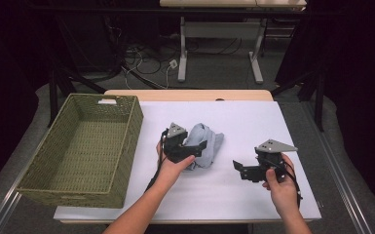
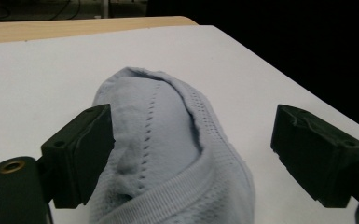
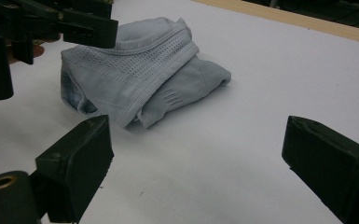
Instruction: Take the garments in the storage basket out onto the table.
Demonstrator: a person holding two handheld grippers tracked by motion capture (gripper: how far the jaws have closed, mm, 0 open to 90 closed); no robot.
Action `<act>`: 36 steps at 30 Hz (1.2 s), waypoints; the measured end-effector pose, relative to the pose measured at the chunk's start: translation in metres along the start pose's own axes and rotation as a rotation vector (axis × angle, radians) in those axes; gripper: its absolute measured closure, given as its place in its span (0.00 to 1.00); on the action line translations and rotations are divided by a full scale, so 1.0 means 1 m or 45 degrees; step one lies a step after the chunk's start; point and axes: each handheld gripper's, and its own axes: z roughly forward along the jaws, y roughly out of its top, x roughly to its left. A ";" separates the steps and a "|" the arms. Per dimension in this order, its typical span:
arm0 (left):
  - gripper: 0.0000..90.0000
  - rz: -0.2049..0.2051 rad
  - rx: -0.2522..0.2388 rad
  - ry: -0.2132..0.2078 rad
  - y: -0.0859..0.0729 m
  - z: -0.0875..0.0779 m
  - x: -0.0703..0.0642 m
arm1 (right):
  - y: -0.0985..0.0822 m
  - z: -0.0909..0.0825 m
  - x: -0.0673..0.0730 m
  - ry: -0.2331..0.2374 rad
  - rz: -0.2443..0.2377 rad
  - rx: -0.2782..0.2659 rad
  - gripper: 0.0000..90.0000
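Cloth (image 1: 205, 145) at mid-frame on the table (image 1: 253, 122), folded, long axis along the left gripper (image 1: 198, 147), between its wide-open jaws, unpinched. Right gripper (image 1: 239, 167) lower right, well apart, jaws open and empty. Basket (image 1: 126, 146) at left.

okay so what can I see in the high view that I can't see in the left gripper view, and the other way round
High view: the woven basket at the table's left, the right gripper held apart from the garment, both forearms, and the floor cables beyond. Left gripper view: the left gripper with jaws spread, a gap beside the far one, and the garment's ribbed hem and rows of tiny holes. Both: the folded pale blue garment on the white table.
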 end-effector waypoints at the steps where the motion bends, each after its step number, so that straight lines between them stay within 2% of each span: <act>1: 0.14 -0.001 0.003 -0.009 0.000 -0.001 -0.001 | 0.000 0.000 0.001 0.001 0.003 -0.004 0.09; 5: 0.07 -0.021 0.026 -0.053 0.003 -0.010 -0.005 | 0.000 0.000 0.000 -0.002 0.004 -0.001 0.09; 10: 0.01 -0.005 0.040 -0.063 0.005 -0.022 -0.007 | 0.001 -0.002 0.000 -0.005 0.002 -0.006 0.09; 15: 0.01 -0.011 0.030 -0.083 0.008 -0.040 -0.012 | 0.001 -0.002 0.001 -0.006 -0.001 -0.005 0.09; 18: 0.01 0.002 0.017 -0.107 0.011 -0.051 -0.013 | 0.001 -0.002 0.002 -0.006 -0.002 -0.006 0.09; 22: 0.01 0.023 -0.015 -0.126 0.014 -0.069 -0.012 | 0.001 -0.003 0.001 -0.008 -0.006 -0.008 0.09; 28: 0.01 0.065 -0.026 -0.115 0.012 -0.091 -0.008 | 0.001 -0.002 0.003 -0.005 0.000 -0.005 0.09; 35: 0.01 0.059 -0.045 -0.117 0.004 -0.109 0.002 | 0.002 -0.002 0.004 -0.009 -0.011 -0.008 0.09; 36: 0.01 0.042 -0.047 -0.119 0.002 -0.112 0.003 | 0.002 -0.002 0.003 -0.010 -0.011 -0.009 0.09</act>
